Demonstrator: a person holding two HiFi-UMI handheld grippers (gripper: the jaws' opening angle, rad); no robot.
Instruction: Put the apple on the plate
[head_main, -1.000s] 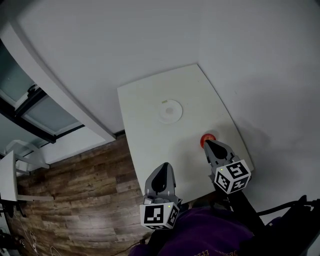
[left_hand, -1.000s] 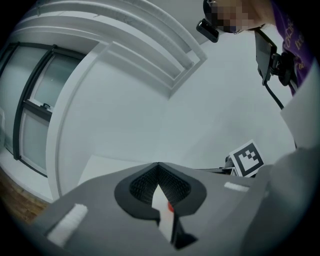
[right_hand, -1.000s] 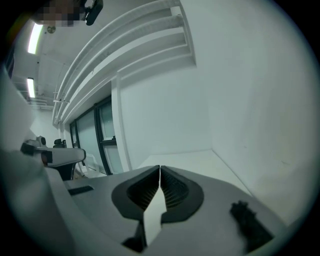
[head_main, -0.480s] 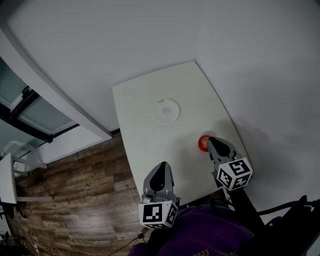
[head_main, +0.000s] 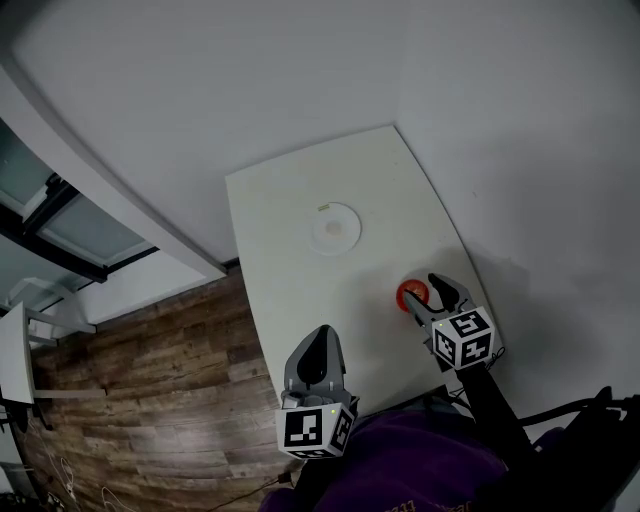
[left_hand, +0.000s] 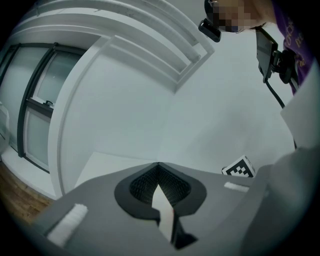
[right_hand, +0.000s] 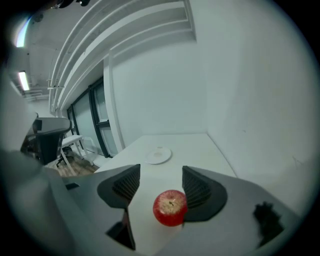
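A red apple (head_main: 408, 292) rests on the white table (head_main: 290, 290) near its right edge. A small white plate (head_main: 335, 228) lies further back, near the table's middle. My right gripper (head_main: 424, 293) is lowered round the apple, and its jaws are opening. In the right gripper view the apple (right_hand: 170, 207) sits on the table between the two pads, close against the right one, with a gap on the left side. The plate (right_hand: 158, 155) lies beyond it. My left gripper (head_main: 322, 338) hovers over the table's near edge; its jaws (left_hand: 158, 167) are shut with nothing in them.
The table stands in a corner, with white walls behind it and to its right. Wooden floor (head_main: 150, 400) and a window (head_main: 70, 225) lie to the left. A chair (right_hand: 50, 142) stands far left in the right gripper view. The right gripper's marker cube (left_hand: 241, 168) shows in the left gripper view.
My right gripper has come down and forward onto the apple, and its jaws have gone from shut to apart on either side of it. The left gripper has hardly moved.
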